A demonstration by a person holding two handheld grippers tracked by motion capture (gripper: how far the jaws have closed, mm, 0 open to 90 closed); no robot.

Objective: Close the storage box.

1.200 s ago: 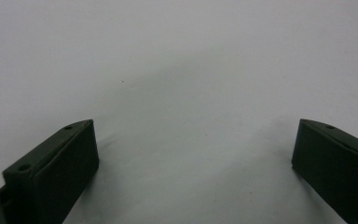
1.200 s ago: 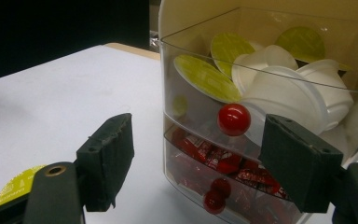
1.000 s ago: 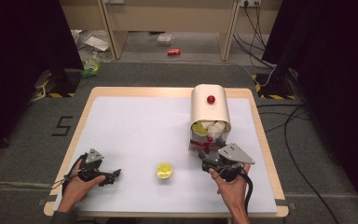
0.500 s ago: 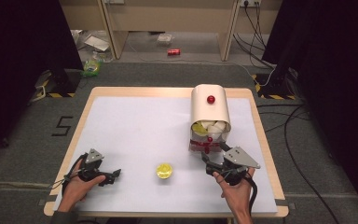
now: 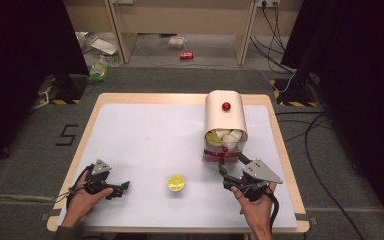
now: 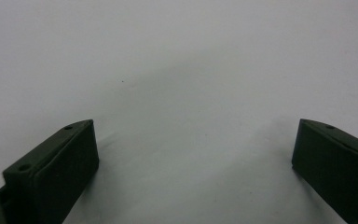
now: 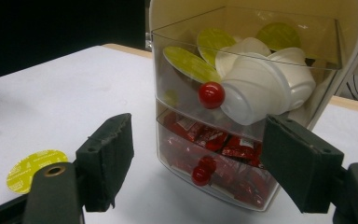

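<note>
jaws of the left gripper (image 5: pixel 122 188) are standing apart near the table's (image 5: pixel 145 130) front left corner. yellow-lidded capsule (image 5: pixel 176 183) is lying near the front edge. right gripper (image 5: pixel 222 171) jaws are gaping, empty, facing the drawer dispenser (image 5: pixel 225 125) near the right edge.

red can (image 5: pixel 186 55) on floor (image 5: pixel 180 80)

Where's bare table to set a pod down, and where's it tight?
Free: the whole far-left stretch of the white table top, from the drawer organiser to the left edge, and the strip between the left tool and the yellow-lidded pod. Crowded: near right, where the right tool sits close to the organiser's drawers.
</note>
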